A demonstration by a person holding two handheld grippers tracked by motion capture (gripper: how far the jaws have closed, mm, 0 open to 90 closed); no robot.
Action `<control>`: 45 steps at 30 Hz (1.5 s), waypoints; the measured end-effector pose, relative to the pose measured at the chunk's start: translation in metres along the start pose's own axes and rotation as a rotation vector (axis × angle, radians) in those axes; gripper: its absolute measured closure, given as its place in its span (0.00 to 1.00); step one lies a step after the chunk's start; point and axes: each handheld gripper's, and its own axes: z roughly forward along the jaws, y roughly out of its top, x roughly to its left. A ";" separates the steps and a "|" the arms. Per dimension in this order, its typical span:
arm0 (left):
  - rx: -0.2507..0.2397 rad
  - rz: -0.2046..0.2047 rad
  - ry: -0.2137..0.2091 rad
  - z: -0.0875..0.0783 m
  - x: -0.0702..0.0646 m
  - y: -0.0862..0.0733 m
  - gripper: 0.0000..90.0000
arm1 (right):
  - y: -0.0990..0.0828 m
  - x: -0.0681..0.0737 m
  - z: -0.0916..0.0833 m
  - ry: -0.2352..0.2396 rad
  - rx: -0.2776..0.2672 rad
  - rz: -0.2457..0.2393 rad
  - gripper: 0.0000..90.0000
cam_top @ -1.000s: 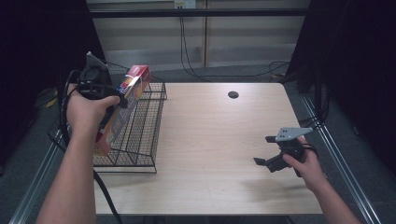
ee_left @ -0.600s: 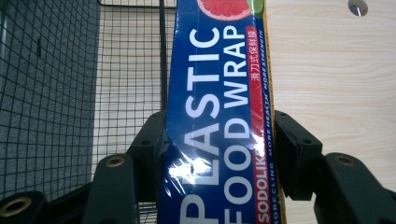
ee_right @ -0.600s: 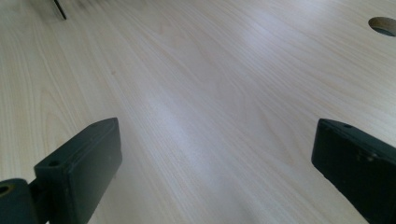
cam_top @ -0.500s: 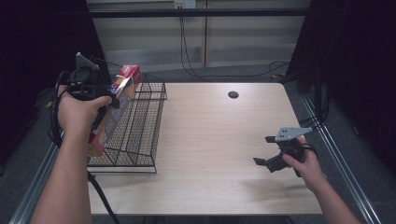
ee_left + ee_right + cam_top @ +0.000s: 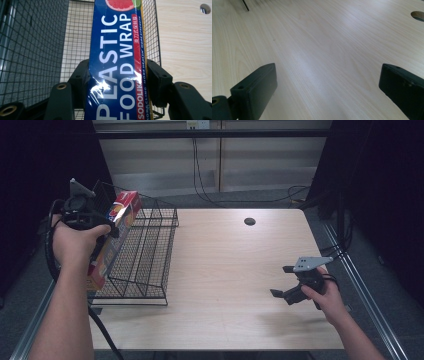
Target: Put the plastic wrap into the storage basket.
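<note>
Your left gripper is clamped across the long blue-and-red plastic food wrap box, held tilted over the left wall of the black wire mesh basket, its long axis running along the basket's length. Your right gripper, jaws spread and empty, rests well right of the basket, so the left hand places the box.
</note>
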 end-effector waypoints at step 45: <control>0.046 -0.087 0.089 0.036 0.018 0.007 0.48 | -0.003 -0.003 -0.001 0.013 -0.006 0.020 0.02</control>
